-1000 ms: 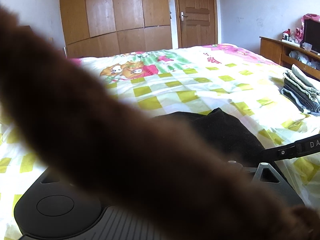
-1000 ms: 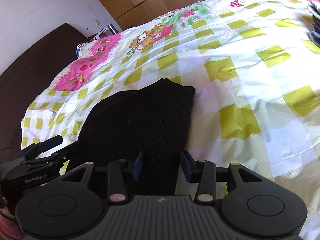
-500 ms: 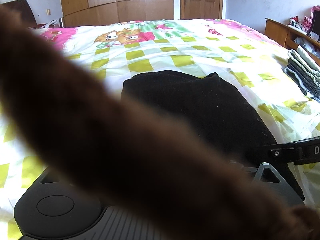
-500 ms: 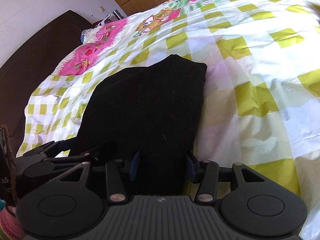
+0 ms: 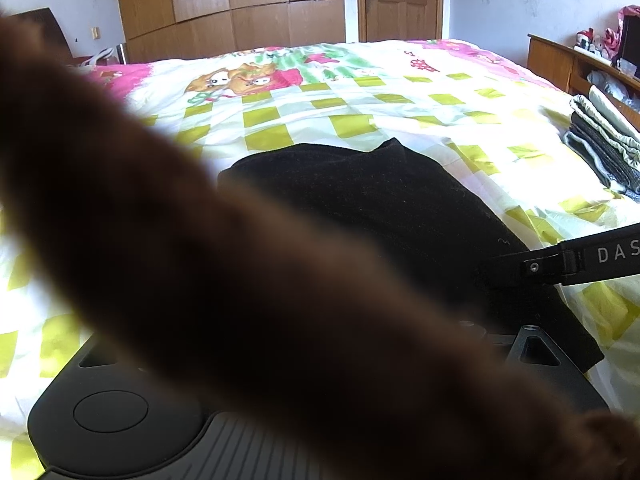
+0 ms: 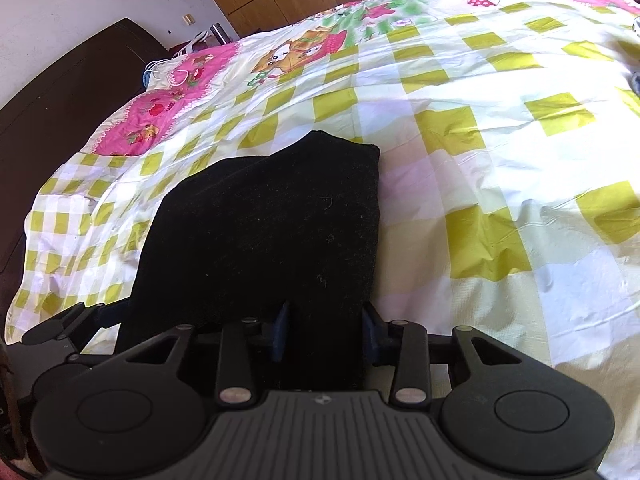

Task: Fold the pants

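Observation:
Black pants [image 6: 272, 236] lie folded in a thick pad on the checked bedsheet [image 6: 500, 168]. My right gripper [image 6: 326, 332] is open, its blue-padded fingers [image 6: 282, 330] standing on either side of the pants' near edge. The left gripper [image 6: 60, 328] shows at the pants' left edge, but its jaws are unclear. In the left wrist view a blurred brown furry thing [image 5: 240, 280] covers the left gripper's fingers. Behind it lie the pants [image 5: 380, 200], and a black finger [image 5: 540, 266] of the right gripper rests on their right side.
A stack of folded clothes [image 5: 604, 148] sits on the bed at the right. A wooden shelf unit [image 5: 560, 60] stands beyond it. A dark headboard [image 6: 60, 92] runs along the left, with a wardrobe [image 5: 240, 8] and a door [image 5: 400, 0] at the back.
Both cameras shifted, and the pants now fill more of each view. The right gripper's fingers stay open around the near edge. The brown thing still blocks the left view.

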A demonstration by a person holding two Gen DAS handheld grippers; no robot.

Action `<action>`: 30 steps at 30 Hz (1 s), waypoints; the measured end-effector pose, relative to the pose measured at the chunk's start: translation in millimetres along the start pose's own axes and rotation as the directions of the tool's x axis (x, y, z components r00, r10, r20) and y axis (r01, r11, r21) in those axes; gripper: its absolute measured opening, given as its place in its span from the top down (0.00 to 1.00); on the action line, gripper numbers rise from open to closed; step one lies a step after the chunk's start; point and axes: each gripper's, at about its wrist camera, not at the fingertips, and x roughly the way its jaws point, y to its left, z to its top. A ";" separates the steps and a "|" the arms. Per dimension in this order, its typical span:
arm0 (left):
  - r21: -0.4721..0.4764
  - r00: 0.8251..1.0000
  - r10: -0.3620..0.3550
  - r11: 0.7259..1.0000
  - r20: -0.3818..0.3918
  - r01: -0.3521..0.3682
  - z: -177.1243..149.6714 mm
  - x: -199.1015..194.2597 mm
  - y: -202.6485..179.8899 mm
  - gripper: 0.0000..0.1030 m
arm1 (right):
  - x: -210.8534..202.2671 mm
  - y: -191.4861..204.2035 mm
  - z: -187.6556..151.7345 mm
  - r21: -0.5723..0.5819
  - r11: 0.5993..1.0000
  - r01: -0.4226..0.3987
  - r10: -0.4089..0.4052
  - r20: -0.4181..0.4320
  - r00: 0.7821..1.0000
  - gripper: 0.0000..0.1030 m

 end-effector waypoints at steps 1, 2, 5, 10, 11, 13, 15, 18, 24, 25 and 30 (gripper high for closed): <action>-0.003 1.000 -0.004 1.000 0.000 0.004 0.0 -1.3 1.0 0.09 | -5.1 1.8 -1.1 -0.009 1.000 0.014 -0.014 0.016 1.000 0.51; -0.002 1.000 -0.004 1.000 0.001 0.004 0.0 -2.9 1.3 0.09 | -11.2 4.4 -2.6 -0.023 0.999 0.031 -0.030 0.036 0.999 0.51; 0.000 1.000 0.005 1.000 0.002 -0.005 -0.6 -6.0 -0.3 0.08 | -28.6 15.7 -7.8 -0.091 0.993 0.071 -0.063 0.088 0.994 0.51; -0.015 1.000 0.015 1.000 0.001 -0.015 -3.0 -12.5 -1.5 0.07 | -42.0 39.5 -24.4 -0.201 0.975 0.099 -0.075 0.122 0.990 0.51; -0.016 1.000 0.016 1.000 0.002 -0.016 -4.1 -14.4 -1.2 0.07 | -40.7 44.5 -28.6 -0.228 0.969 0.101 -0.076 0.114 0.991 0.51; -0.017 1.000 0.019 1.000 0.003 -0.019 -6.3 -17.8 -1.0 0.07 | -34.1 48.7 -35.6 -0.253 0.960 0.120 -0.099 0.093 0.991 0.50; -0.024 1.000 0.016 1.000 -0.001 -0.016 -8.7 -20.2 -0.5 0.07 | -28.7 50.2 -42.1 -0.272 0.950 0.152 -0.133 0.089 0.987 0.49; -0.052 1.000 0.010 0.999 -0.001 -0.010 -12.3 -26.0 1.8 0.07 | -37.6 49.3 -43.9 -0.252 0.958 0.139 -0.115 0.106 0.988 0.49; -0.099 1.000 0.002 0.995 0.020 0.000 -22.7 -48.6 3.8 0.07 | -52.3 48.8 -49.7 -0.221 0.968 0.119 -0.091 0.132 0.987 0.50; -0.103 1.000 -0.001 0.995 0.019 0.003 -24.6 -51.7 3.5 0.07 | -53.3 49.6 -52.0 -0.215 0.970 0.117 -0.089 0.133 0.987 0.50; -0.103 1.000 0.007 0.995 0.011 -0.005 -30.5 -60.7 -2.5 0.05 | -54.1 50.7 -61.6 -0.199 0.973 0.120 -0.093 0.137 0.986 0.50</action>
